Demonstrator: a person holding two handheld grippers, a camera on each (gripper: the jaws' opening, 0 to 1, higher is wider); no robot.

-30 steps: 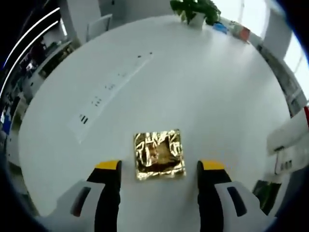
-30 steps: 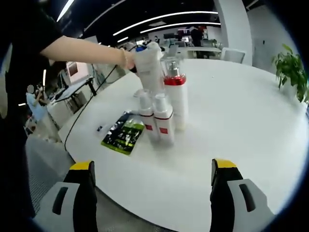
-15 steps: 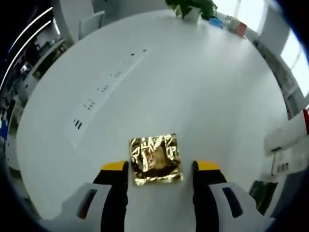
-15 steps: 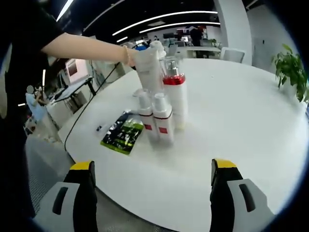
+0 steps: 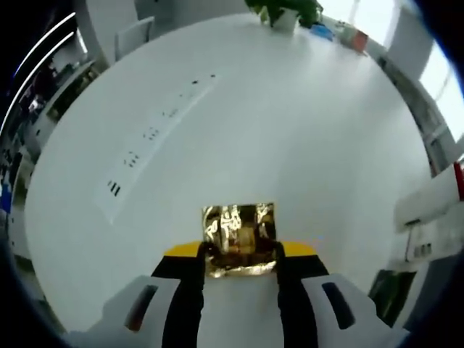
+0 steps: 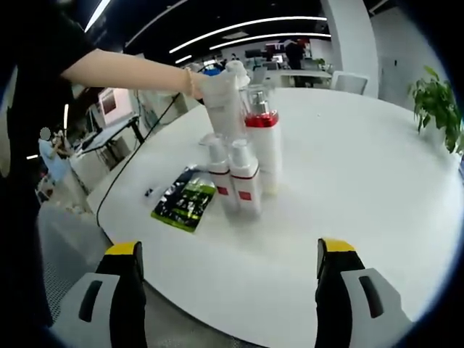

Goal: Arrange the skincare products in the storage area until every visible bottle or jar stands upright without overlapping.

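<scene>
1. Left gripper view: the left gripper [image 5: 240, 255] sits at the bottom centre of the frame with its yellow-tipped jaws drawn in against the two sides of a gold foil packet [image 5: 239, 239], so it appears to be grasping the packet.
2. The packet lies on the white table [image 5: 290, 130], just below the middle of the frame. I judge the step in hand to be picking up this packet; the next move calls for lifting it clear without letting the thin foil slip out, then carrying it toward the bottles.
3. Around it: a long strip with small dark marks [image 5: 156, 134] runs across the upper left, a potted plant [image 5: 284, 10] stands at the top edge, and white bottle shapes [image 5: 429, 217] lie at the right edge.
4. Right gripper view: the right gripper [image 6: 228, 250] hangs released at the bottom of the frame, jaws well apart and empty.
5. The skincare bottles [image 6: 246, 163] stand upright in a tight cluster just above centre, touching or nearly so.
6. A person's hand [image 6: 210, 83] reaches in from the upper left over the cluster, which could block any approach there.
7. A green-and-black sachet [image 6: 185, 199] lies flat just to the left of the bottles.
</scene>
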